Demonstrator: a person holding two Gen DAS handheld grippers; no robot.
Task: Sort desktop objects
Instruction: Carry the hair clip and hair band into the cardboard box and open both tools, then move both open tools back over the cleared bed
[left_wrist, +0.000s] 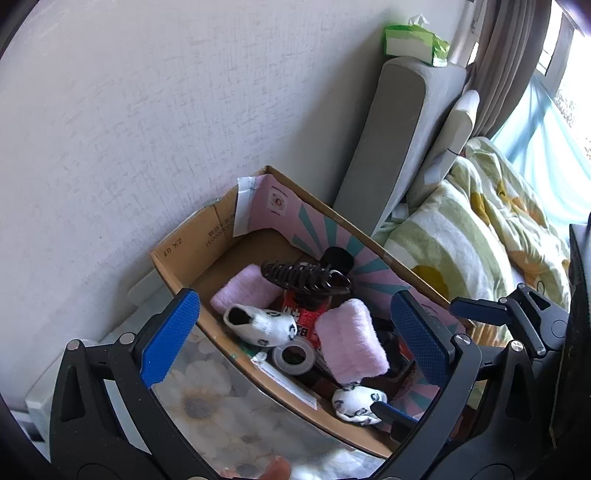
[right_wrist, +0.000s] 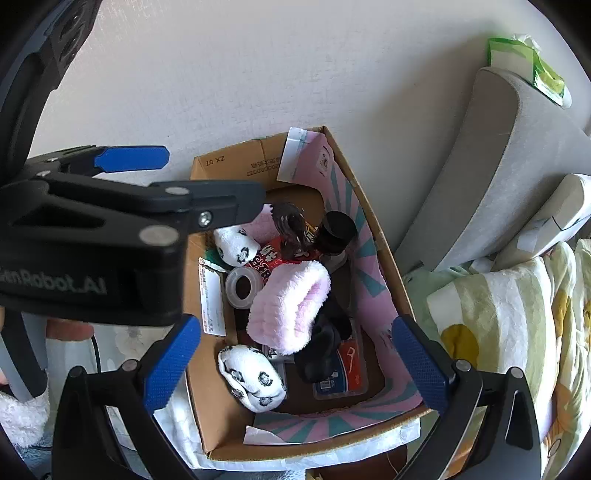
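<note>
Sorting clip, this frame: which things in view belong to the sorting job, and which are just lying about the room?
Part of the job: cardboard box; pink fluffy roll; panda socks; tape roll; brown hair claw; left gripper and right gripper, both open, empty.

Just lying about: green tissue pack; grey cushion; floral quilt.

box (right_wrist: 221, 424) against wall (right_wrist: 221, 74) | tape roll (right_wrist: 242, 284), socks (right_wrist: 251, 376) inside | bed (right_wrist: 517, 332) right

the left gripper (left_wrist: 295, 332) hung with jaws spread wide, gripping nothing; the right gripper (right_wrist: 295, 358), just beside it, gaped equally wide.
</note>
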